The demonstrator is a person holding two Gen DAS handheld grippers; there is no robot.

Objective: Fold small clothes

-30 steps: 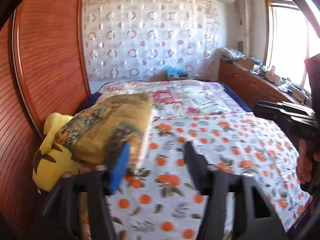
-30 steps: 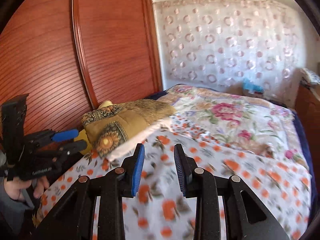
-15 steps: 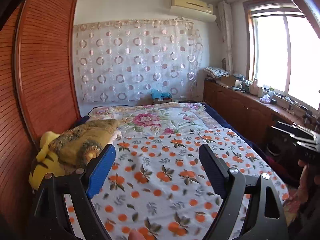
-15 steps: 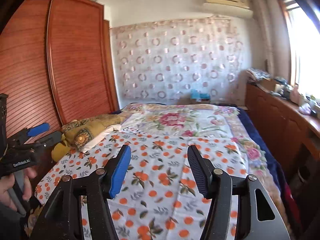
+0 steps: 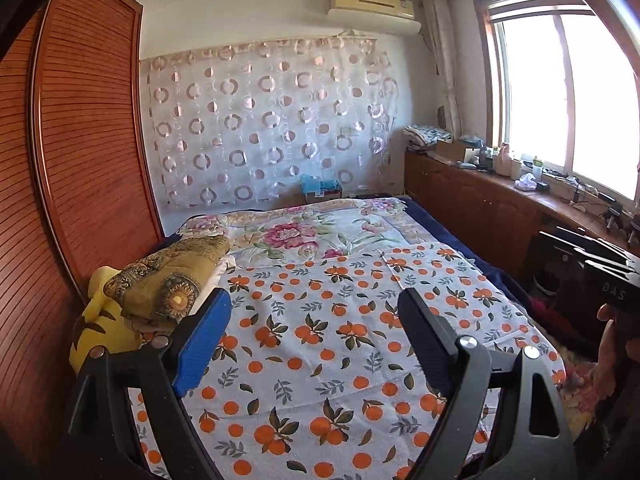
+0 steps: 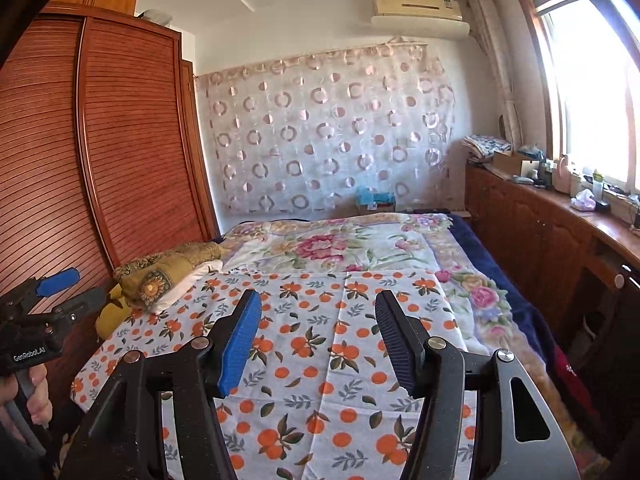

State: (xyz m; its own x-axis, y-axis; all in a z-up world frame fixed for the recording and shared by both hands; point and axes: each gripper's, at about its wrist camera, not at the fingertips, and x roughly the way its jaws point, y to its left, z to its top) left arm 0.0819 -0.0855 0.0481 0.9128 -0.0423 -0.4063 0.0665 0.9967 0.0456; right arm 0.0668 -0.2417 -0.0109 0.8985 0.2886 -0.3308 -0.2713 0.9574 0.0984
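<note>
Both grippers hang open and empty over the bed's near end: left gripper [image 5: 312, 336], right gripper [image 6: 318, 338]. The orange-print cloth [image 5: 340, 320] lies flat beneath them, its length running away toward the floral blanket [image 5: 312, 228] beyond.

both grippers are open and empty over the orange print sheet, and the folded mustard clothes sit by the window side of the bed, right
Not quite. The folded mustard clothes sit on the wardrobe side of the bed, opposite the window, as the left wrist view shows. The rest holds: left gripper and right gripper are open and empty over the orange print sheet.
</note>
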